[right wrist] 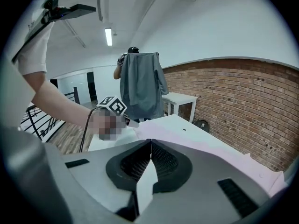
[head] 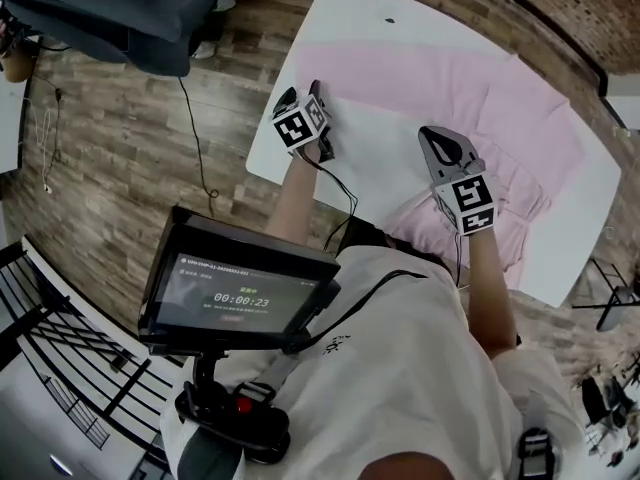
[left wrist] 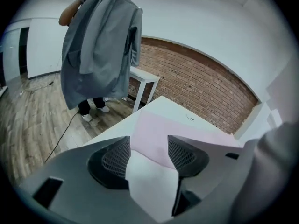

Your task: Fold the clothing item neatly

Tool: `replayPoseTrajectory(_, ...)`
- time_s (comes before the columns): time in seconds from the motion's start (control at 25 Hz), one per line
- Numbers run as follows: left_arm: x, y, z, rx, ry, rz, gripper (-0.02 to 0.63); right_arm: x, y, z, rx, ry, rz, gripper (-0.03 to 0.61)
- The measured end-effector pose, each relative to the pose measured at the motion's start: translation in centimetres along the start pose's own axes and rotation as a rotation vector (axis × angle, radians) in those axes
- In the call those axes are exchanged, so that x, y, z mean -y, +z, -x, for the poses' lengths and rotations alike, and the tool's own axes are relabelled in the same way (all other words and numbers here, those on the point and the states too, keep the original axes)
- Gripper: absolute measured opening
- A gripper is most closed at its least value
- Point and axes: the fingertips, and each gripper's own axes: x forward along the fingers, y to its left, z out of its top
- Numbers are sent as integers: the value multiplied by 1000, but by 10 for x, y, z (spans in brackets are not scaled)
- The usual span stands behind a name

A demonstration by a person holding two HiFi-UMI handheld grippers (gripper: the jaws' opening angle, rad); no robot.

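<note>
A pale pink garment [head: 450, 78] lies spread over the white table [head: 360, 8], bunched into folds at its near right part. My left gripper [head: 316, 92] hovers at the garment's near left edge, jaws open. In the left gripper view its jaws [left wrist: 148, 155] frame bare table and the pink edge [left wrist: 159, 129], with nothing between the pads. My right gripper [head: 432, 136] is above the garment's near middle. Its jaws [right wrist: 150, 143] are shut and empty, with pink cloth [right wrist: 210, 146] lying beyond them.
A person at the back holds up a grey garment [left wrist: 100, 45] beside a small white table [left wrist: 145, 78]. A brick wall [right wrist: 233, 97] runs behind. A screen [head: 240, 288] is mounted on my chest, a cable [head: 195, 138] trails over the wooden floor, and a black railing [head: 60, 368] stands at near left.
</note>
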Motion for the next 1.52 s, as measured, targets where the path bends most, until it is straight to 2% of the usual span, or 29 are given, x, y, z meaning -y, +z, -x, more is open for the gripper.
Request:
replayPoseTrajectory(0.24, -3, -5, -24, -63, 15, 85, 232, 18, -7, -5, -9, -22, -28, 5)
replayPoseTrajectory(0.68, -18, -10, -26, -117, 14, 153, 224, 21, -12, 2, -11, -61, -54, 5)
replayPoseTrajectory(0.76, -21, -11, -25, -118, 31, 140, 204, 20, -15, 5, -15, -67, -57, 5)
replayPoseTrajectory(0.88, -25, -13, -25, -131, 56, 114, 106, 20, -20, 10, -20, -75, -63, 6)
replayPoseTrajectory(1.08, -17, 3, -24, -89, 11, 85, 51, 20, -18, 11, -18, -86, -67, 6)
replayPoseTrajectory(1.28, 16, 30, -19, 1, -89, -17, 35, 23, -17, 16, -4, -105, -74, 5)
replayPoseTrajectory(1.52, 79, 47, -1, 55, -190, -169, 32, 29, -21, 38, 30, -132, -100, 5)
